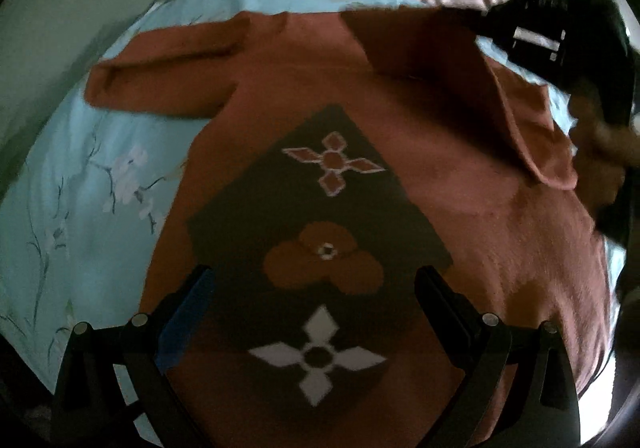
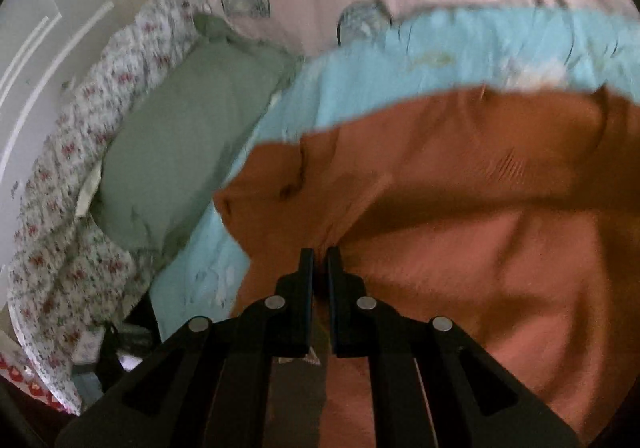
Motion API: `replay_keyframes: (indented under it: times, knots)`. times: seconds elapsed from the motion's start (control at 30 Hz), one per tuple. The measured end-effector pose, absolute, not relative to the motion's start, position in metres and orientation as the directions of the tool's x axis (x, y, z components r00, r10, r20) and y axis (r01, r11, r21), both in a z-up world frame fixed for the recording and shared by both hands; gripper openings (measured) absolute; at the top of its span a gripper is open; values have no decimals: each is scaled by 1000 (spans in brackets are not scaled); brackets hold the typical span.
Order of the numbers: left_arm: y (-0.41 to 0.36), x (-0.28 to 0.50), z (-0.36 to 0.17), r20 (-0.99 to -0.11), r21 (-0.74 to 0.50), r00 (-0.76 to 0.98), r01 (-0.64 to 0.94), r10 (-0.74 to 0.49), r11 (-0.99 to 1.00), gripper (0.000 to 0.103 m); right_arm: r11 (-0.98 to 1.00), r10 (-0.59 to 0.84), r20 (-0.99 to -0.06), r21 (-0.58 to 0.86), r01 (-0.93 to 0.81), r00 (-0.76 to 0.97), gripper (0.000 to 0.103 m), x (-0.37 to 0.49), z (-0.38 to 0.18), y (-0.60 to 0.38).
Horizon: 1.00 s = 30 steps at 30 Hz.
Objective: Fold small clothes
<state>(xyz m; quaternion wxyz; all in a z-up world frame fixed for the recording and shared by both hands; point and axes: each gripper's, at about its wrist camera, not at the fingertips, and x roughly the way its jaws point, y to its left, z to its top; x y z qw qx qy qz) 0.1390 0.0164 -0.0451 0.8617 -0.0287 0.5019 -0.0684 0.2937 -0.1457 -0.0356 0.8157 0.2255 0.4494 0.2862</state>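
Rust sweater [image 1: 460, 183] spread on the bed's blue quilt [image 1: 80, 207]. Right tool [image 2: 318, 254] pinches a sleeve fold, mid-fold; left tool [image 1: 316, 280] hovers agape above the chest. Next, probably: lay the sleeve across.

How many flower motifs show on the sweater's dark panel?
3: outlined cross flower at the top, round-petalled flower mid-panel, white cross flower nearest the camera. None appears hidden.

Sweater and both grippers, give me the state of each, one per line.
Sweater: spread on the blue sheet, one sleeve out flat, the other folded in over the body.
Left gripper: open, above the sweater's dark patch, holding nothing.
Right gripper: shut on sweater fabric.
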Motion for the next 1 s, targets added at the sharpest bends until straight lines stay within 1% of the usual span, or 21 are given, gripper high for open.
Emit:
replay_keyframes:
  times: [0.1, 0.27, 0.5, 0.57, 0.63, 0.67, 0.7, 0.77, 0.83, 0.87, 0.93, 1.0]
  knots:
    - [27, 147, -47, -861, -156, 478, 75, -173, 985, 100, 718, 686, -616, 660, -223, 387, 12, 289, -52, -149]
    - [36, 171, -43, -832, -285, 478, 69, -282, 956, 100, 712, 675, -597, 681, -171, 434, 12, 262, -51, -180]
    - [28, 259, -36, -766, -466, 458, 87, -451, 880, 101, 732, 587, -587, 678, -57, 557, 12, 215, -41, -236]
    - [17, 286, -41, -763, -492, 434, 89, -479, 866, 101, 735, 568, -586, 677, -36, 578, 12, 202, -38, -247]
    - [4, 313, -53, -789, -476, 395, 88, -470, 875, 97, 742, 551, -588, 670, -26, 592, 12, 192, -35, -255]
    - [-2, 324, -56, -799, -452, 400, 94, -449, 887, 85, 749, 537, -587, 662, -22, 606, 12, 184, -31, -260]
    - [-6, 329, -56, -803, -411, 425, 110, -417, 905, 60, 753, 527, -588, 658, -17, 614, 12, 179, -29, -264]
    - [-9, 328, -52, -811, -346, 452, 142, -372, 927, 38, 759, 510, -586, 651, -9, 630, 12, 169, -25, -270]
    - [1, 320, -51, -794, -362, 469, 146, -387, 921, 37, 763, 494, -585, 646, 1, 644, 12, 162, -22, -275]
    - [9, 313, -52, -787, -368, 479, 139, -388, 919, 39, 763, 490, -582, 647, 4, 649, 12, 160, -21, -276]
    - [25, 301, -57, -791, -371, 475, 127, -385, 920, 44, 762, 488, -579, 647, 4, 653, 12, 158, -21, -278]
    - [35, 298, -61, -777, -419, 462, 128, -428, 899, 51, 764, 480, -579, 645, 10, 659, 12, 157, -19, -278]
